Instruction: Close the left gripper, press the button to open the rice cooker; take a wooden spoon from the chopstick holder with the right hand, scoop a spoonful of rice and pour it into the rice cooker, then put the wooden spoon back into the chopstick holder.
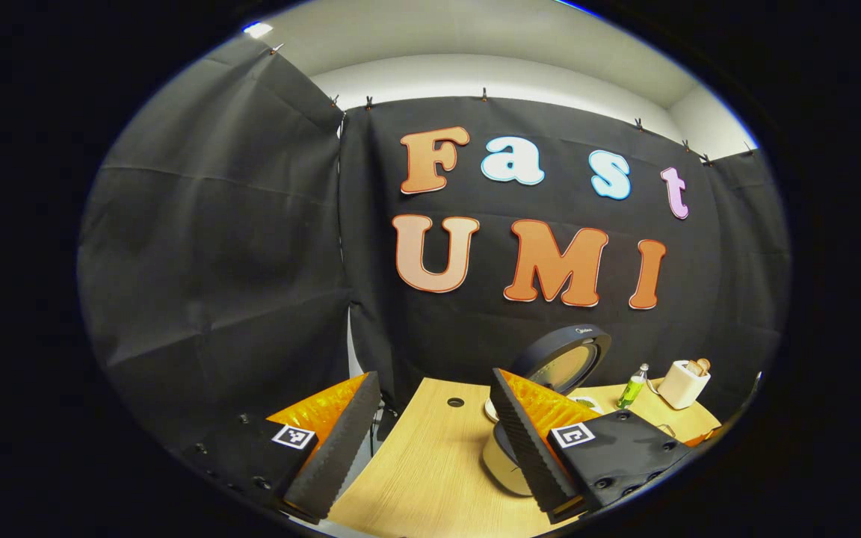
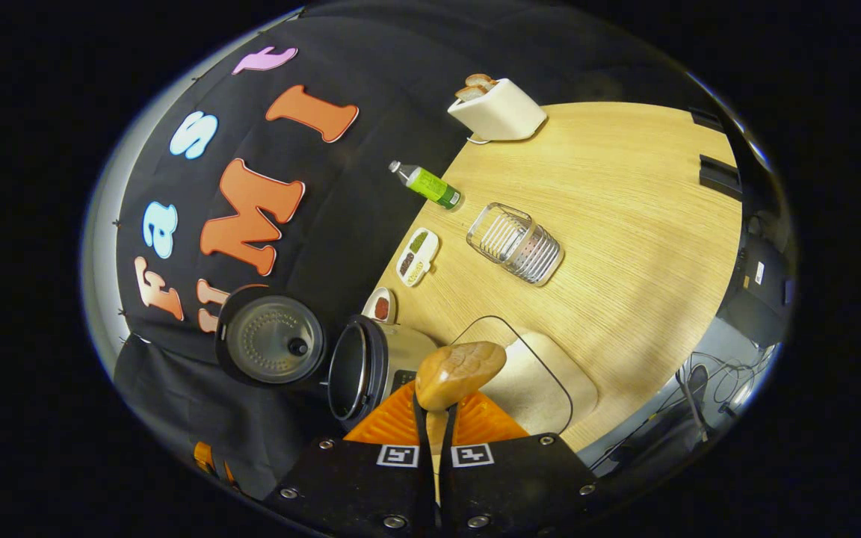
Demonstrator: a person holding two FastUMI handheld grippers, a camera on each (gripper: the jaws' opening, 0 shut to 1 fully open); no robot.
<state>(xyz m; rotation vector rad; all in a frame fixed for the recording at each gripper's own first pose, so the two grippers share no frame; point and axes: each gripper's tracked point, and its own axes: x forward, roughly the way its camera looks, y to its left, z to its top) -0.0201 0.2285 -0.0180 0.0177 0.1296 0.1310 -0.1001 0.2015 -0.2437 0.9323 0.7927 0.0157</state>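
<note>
right, on my left gripper view the left gripper [image 1: 430, 441] has its fingers spread wide apart with nothing between them, hanging above the near left part of the wooden table [image 1: 423, 478]. the rice cooker [image 1: 509, 463] sits just behind its right-hand finger, partly hidden by it, with the lid [image 1: 561, 359] standing up open. farther right on the table i see a small green bottle [image 1: 632, 387] and then a white toaster [image 1: 683, 383] with bread in its slots, near the back wall.

on my right gripper view the scene is tilted. at the left the rice cooker lid [image 2: 272, 340] is swung fully open, its inner face toward me, and the rice cooker [image 2: 371, 370] body lies just beside it with the mouth open. the right gripper [image 2: 436, 448] is clamped together on the handle of the wooden spoon [image 2: 459, 372], both fingers pressing on it; the spoon's bowl sticks out just past the fingertips, immediately right of the cooker's mouth and above a pale tray [image 2: 542, 385] with a dark rim. i cannot tell whether the spoon's bowl carries rice. a little beyond lie a small dish [image 2: 380, 305] and a divided white dish [image 2: 417, 257], then the green bottle [image 2: 427, 184]. the wire chopstick holder [image 2: 514, 243] stands well apart from the spoon, out on the table [image 2: 647, 224], and the toaster [image 2: 498, 110] sits at the far edge.
</note>
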